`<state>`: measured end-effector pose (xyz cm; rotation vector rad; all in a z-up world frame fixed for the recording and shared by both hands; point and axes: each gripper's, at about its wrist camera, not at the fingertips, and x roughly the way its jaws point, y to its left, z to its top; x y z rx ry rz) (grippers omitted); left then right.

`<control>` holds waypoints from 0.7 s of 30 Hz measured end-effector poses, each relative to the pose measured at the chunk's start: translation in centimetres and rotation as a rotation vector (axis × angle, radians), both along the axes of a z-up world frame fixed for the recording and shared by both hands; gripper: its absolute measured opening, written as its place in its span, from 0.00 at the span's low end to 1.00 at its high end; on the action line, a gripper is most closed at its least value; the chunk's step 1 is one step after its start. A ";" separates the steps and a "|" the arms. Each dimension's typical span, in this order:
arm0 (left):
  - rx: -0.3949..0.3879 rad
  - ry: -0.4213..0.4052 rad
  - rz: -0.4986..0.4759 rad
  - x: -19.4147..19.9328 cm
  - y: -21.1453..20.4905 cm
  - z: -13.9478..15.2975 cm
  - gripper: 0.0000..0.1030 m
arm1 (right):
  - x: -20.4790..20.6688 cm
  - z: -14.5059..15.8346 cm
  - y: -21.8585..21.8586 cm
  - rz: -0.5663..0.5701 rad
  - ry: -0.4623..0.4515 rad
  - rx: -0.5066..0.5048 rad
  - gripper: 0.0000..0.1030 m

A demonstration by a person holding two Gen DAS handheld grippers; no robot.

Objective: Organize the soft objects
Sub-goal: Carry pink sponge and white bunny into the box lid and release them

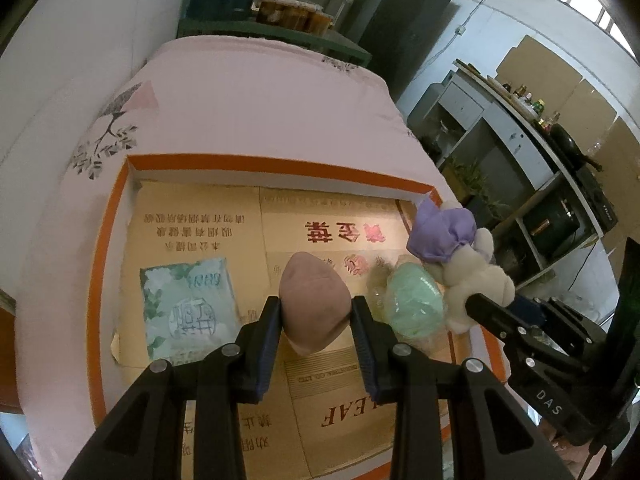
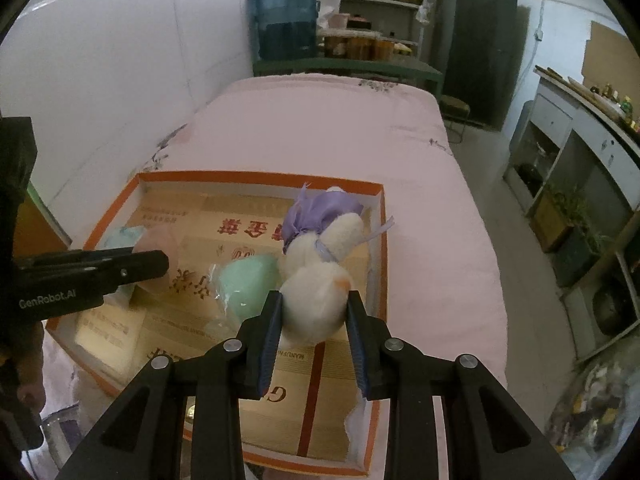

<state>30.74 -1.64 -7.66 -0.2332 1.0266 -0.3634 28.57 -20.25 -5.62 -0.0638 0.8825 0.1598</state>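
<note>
Over the orange-rimmed tray (image 1: 108, 264) on the bed, the left gripper (image 1: 316, 320) clamps a pink cushion (image 1: 312, 300) and the right gripper (image 2: 314, 318) clamps a white plush toy (image 2: 316, 300), both apparently poised for setting down inside beside the green pouch (image 2: 248, 284)

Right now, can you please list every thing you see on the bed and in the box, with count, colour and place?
bed cover: one, pink, under the box
box: one, orange rim, cardboard lining, on the bed
tissue pack: one, pale green, lying in the box, left
green soft object: one, mint, plastic-wrapped, lying in the box
pink soft object: one, dusty pink, between the left gripper's fingers
plush toy: one, white with purple cloth, in the right gripper
left gripper: black, over the box
right gripper: black, over the box
</note>
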 end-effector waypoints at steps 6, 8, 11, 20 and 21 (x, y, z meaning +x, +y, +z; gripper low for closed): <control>0.002 0.023 0.001 0.1 0.0 -1.0 0.35 | -0.1 -0.7 0.6 0.016 0.015 -0.012 0.31; -0.005 0.026 0.000 0.2 0.2 -1.1 0.35 | 0.1 -1.0 0.7 0.018 0.022 -0.017 0.31; -0.015 0.037 0.000 0.4 0.2 -1.0 0.35 | 0.2 -1.4 0.6 0.017 0.032 -0.017 0.32; 0.002 -0.007 -0.017 -0.4 -0.4 0.0 0.54 | 0.3 -1.8 0.5 0.021 0.031 -0.027 0.39; 0.005 -0.011 -0.016 -0.6 -0.6 0.2 0.54 | 0.2 -1.8 0.4 0.019 0.031 -0.025 0.40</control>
